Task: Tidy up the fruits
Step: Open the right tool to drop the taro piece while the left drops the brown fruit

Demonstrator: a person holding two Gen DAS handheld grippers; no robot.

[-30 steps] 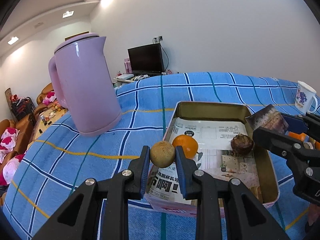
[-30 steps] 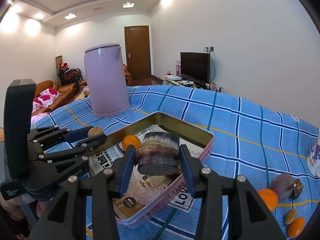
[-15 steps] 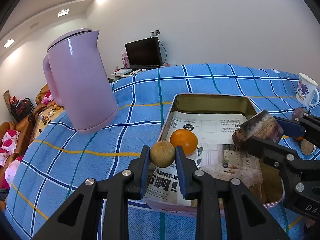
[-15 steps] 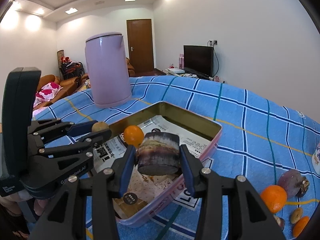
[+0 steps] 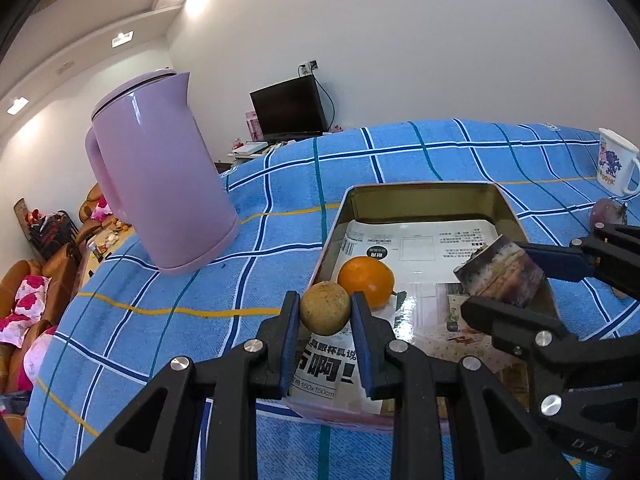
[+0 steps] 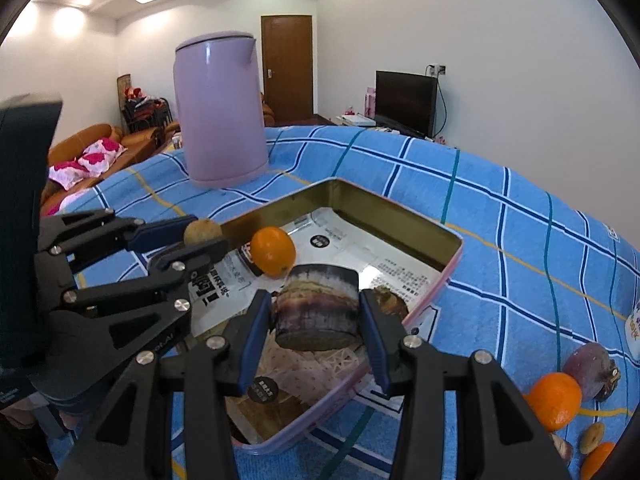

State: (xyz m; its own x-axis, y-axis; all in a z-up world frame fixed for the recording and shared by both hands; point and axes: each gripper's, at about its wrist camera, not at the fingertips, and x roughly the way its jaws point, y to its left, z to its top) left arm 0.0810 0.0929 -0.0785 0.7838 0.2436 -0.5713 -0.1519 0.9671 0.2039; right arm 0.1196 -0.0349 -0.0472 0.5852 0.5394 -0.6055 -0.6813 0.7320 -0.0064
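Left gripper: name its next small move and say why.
Probably ease forward over the tin, then open. The left gripper is shut on the small brown fruit, just at the tin's near edge, beside the orange already inside.

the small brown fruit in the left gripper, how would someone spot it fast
Find the tall lilac kettle on the blue checked cloth, then the open metal tin beside it. At the tin's near corner the left gripper is shut on the small brown fruit: round, dull and rough, unlike the glossy orange behind it.

The right gripper [image 6: 316, 312], with its purple-brown chunk [image 6: 316, 306], sank lower over the tin [image 6: 400, 216], covering the dark fruit that showed earlier.
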